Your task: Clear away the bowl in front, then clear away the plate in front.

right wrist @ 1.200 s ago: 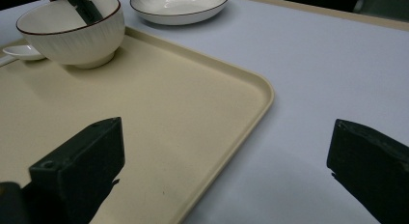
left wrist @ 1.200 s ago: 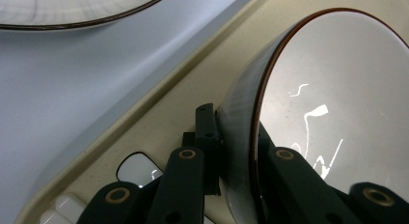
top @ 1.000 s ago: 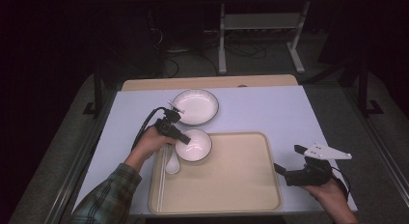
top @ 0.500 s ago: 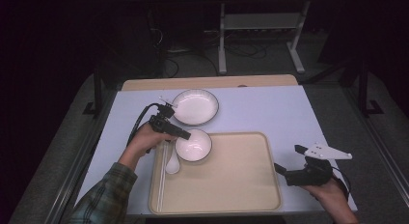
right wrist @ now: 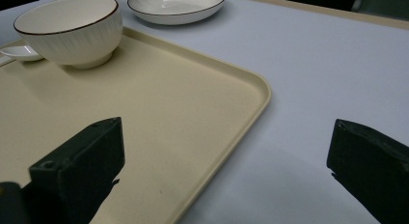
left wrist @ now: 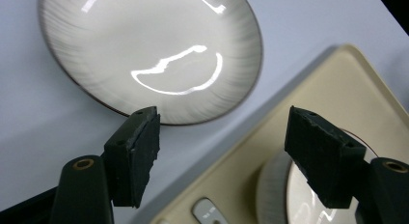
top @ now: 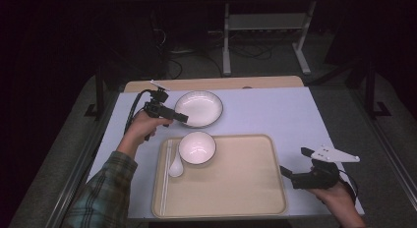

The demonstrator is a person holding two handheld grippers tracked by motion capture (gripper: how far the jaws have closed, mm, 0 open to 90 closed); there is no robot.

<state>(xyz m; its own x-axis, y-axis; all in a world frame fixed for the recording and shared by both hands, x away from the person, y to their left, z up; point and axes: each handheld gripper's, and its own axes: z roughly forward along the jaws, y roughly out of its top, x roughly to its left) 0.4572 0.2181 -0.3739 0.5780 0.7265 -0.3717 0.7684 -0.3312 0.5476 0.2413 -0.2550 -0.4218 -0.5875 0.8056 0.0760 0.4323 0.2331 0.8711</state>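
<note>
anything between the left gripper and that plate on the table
Nothing visible. The left gripper hovers open at the near-left rim of the plate, with bare table between its jaws and the rim. The bowl sits apart, on the tray.

Bowl (top: 196, 148) & spoon (top: 175, 165) on tray (top: 236, 188), spoon left of bowl; plate (top: 198, 108) behind tray.

Plate (left wrist: 149, 55) is being cropped by top edge in left gripper view. Bowl (left wrist: 308, 195) is being cut by bottom edge there, its rim being partly hidden behind nearer black jaw. Spoon (left wrist: 208, 212) is being shown as small grey tip at bottom edge; rest cut off. In right gripper view, spoon (right wrist: 17, 51) is being hidden mostly behind bowl (right wrist: 70, 31) and cut by left edge. Tray (right wrist: 144, 113) is being cropped at left and bottom.
</note>
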